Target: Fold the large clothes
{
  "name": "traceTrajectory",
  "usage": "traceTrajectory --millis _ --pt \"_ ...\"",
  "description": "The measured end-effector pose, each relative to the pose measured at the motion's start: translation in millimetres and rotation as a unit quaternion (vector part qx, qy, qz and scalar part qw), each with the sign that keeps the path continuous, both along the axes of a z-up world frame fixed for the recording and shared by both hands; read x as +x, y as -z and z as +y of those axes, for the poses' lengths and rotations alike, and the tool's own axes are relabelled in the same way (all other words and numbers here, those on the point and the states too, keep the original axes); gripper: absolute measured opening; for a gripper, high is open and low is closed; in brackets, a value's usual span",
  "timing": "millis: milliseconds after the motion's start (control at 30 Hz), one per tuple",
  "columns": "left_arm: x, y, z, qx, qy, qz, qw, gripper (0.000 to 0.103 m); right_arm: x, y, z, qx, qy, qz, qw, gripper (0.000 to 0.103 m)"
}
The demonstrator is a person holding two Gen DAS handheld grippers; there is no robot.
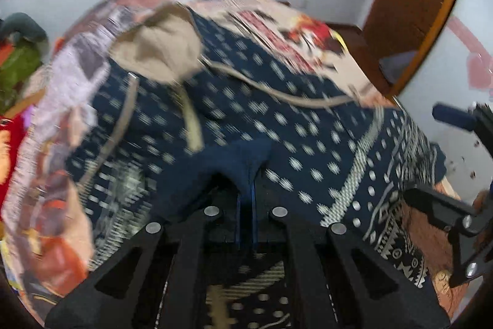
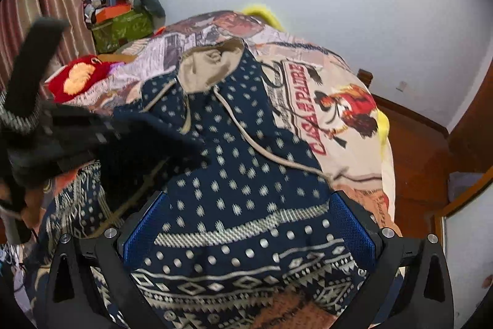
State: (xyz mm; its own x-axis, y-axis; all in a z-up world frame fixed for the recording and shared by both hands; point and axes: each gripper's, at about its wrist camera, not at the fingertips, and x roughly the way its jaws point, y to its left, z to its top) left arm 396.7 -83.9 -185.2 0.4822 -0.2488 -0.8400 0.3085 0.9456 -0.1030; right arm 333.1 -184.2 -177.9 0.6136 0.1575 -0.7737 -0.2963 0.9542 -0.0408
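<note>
A navy patterned hoodie [image 2: 246, 174] with a beige-lined hood [image 2: 206, 70] and beige drawstrings lies spread on the bed, hood at the far end; it also shows in the left wrist view [image 1: 277, 119]. My left gripper [image 1: 245, 193] is shut on a fold of the hoodie's navy cloth, a sleeve by the look of it, and holds it over the body of the garment. My right gripper [image 2: 249, 224] is open, its blue pads wide apart over the hoodie's lower patterned part. The left gripper appears blurred at the left of the right wrist view [image 2: 61, 137].
The bed carries a printed cover [image 2: 323, 100] with a red figure. A red cloth [image 2: 77, 76] and a pile of boxes and bags [image 2: 123, 17] sit at the far left. A wooden door [image 1: 416, 5] and wood floor [image 2: 416, 150] are on the right.
</note>
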Motion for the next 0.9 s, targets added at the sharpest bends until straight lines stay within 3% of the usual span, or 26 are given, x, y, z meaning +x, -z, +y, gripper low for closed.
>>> traceTrajectory --millis 200,267,333,400,633,767,900 --pt "-13.1 18.3 -10.9 0.017 0.036 0.031 0.9987 0.012 2.5 18.5 -3.4 0.007 0.006 0.031 0.999 0.103" --pt "-18.0 16.3 -1.4 0.016 0.038 0.041 0.9983 0.022 6.1 21.9 -1.5 0.014 0.007 0.040 0.999 0.103" --pt "-27.3 9.7 17.2 0.008 0.028 0.044 0.9986 0.045 9.2 21.7 2.2 0.019 0.005 0.044 0.999 0.103" --pt "-37.1 0.1 42.3 -0.004 0.013 0.035 0.9993 0.056 12.9 18.3 9.6 0.024 -0.002 0.043 0.999 0.103" --pt "-61.2 -14.6 145.6 0.007 -0.075 0.006 0.9972 0.065 24.3 9.1 62.2 0.020 -0.052 0.036 0.998 0.103" --pt "-61.5 4.9 202.7 0.054 -0.150 0.015 0.9871 0.065 28.5 24.5 109.7 -0.007 -0.096 0.049 0.994 0.102" --pt "-66.2 41.4 244.9 0.051 -0.189 0.052 0.9792 0.065 27.2 52.4 149.8 -0.042 -0.136 0.070 0.987 0.092"
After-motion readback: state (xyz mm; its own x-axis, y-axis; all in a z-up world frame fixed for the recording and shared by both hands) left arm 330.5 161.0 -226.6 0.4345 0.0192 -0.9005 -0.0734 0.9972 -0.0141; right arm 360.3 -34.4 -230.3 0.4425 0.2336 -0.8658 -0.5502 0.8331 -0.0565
